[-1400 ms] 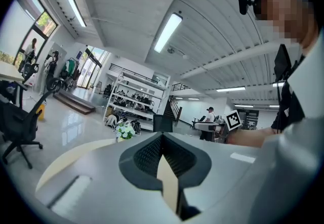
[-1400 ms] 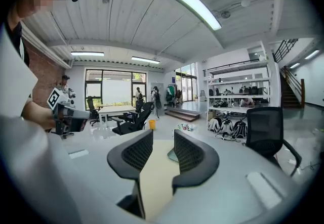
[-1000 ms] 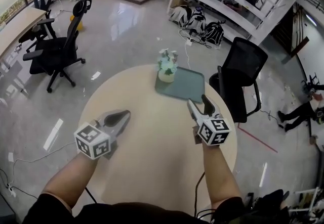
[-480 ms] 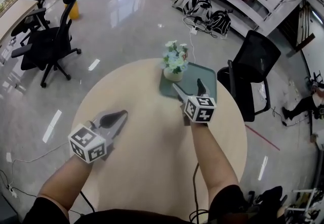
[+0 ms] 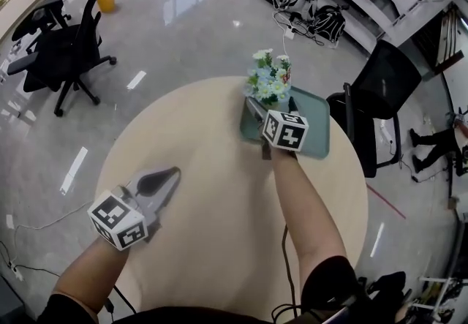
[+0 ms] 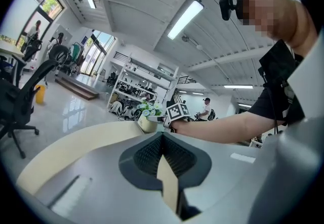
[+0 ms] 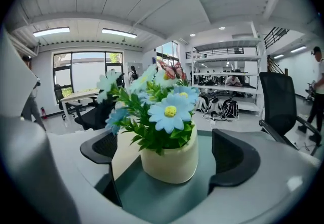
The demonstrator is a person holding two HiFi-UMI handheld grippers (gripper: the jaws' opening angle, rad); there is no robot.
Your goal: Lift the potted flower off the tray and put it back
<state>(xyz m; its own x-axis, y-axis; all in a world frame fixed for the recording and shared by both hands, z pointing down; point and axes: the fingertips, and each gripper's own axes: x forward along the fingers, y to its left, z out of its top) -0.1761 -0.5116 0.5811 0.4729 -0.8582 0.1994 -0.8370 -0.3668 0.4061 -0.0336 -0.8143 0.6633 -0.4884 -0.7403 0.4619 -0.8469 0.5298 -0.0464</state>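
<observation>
On the tray (image 5: pixel 316 141), we find the potted flower (image 7: pixel 169 157) standing between the jaws of the right hand-held gripper (image 5: pixel 271 104). These have just been opening wide and apparently do not touch it, ready for the lift. The left hand-held gripper (image 5: pixel 167 176) idles closed and empty.

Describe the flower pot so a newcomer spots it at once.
Find the round beige table on the shiny floor. A green tray lies at its far right side. On the tray's far left corner stands a cream pot of blue and white flowers, the table's only plant.
</observation>
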